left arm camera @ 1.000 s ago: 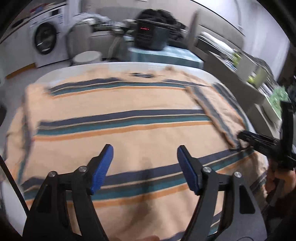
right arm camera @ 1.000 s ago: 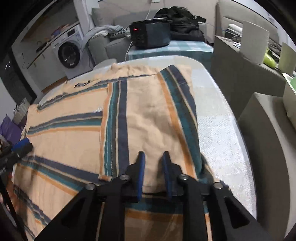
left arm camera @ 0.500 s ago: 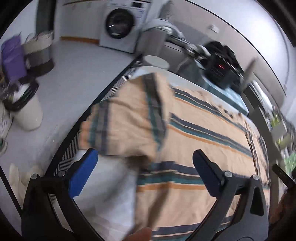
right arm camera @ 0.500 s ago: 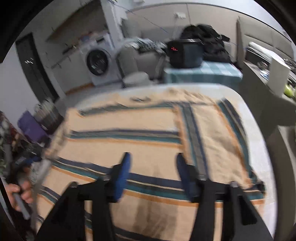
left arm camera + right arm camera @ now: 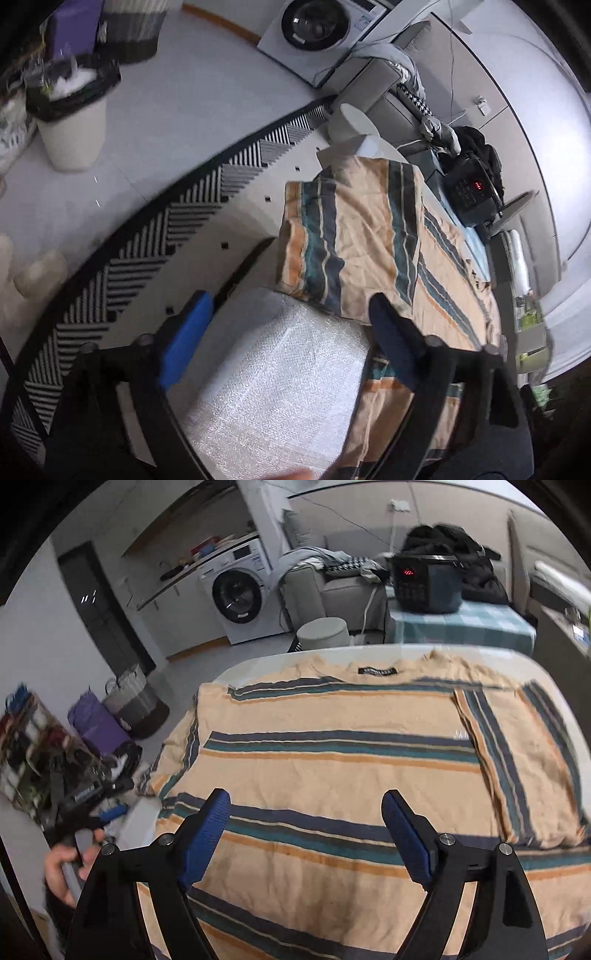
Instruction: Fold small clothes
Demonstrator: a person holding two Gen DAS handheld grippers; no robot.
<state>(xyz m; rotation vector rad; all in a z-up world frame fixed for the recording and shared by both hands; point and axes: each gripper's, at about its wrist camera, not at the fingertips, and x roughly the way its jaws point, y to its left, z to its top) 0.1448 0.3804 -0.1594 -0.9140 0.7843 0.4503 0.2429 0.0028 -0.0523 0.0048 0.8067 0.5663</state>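
A peach T-shirt [image 5: 332,746] with navy, teal and orange stripes lies flat on the white table [image 5: 258,659], neck label at the far edge. Its right sleeve [image 5: 517,760] is folded inward onto the body. The left sleeve [image 5: 351,236] lies spread over the table's left corner. My right gripper [image 5: 306,834] hovers above the shirt's lower half, its jaws opening with nothing between them. My left gripper [image 5: 291,325] is at the table's left side just short of the left sleeve, its jaws closing on nothing. It also shows at the left edge as the left gripper [image 5: 122,797] in a hand.
A bare textured table surface [image 5: 280,369] lies under the left gripper. Beyond the table stand a round stool [image 5: 323,631], a washing machine [image 5: 240,590] and a black cooker [image 5: 424,583] on a checked cloth. A white bin [image 5: 70,125] and a zigzag rug [image 5: 155,236] are on the floor.
The right gripper has let go of the folded right sleeve, opened wide and drawn back. The left gripper has swung from over the hem to the left sleeve and rolled.
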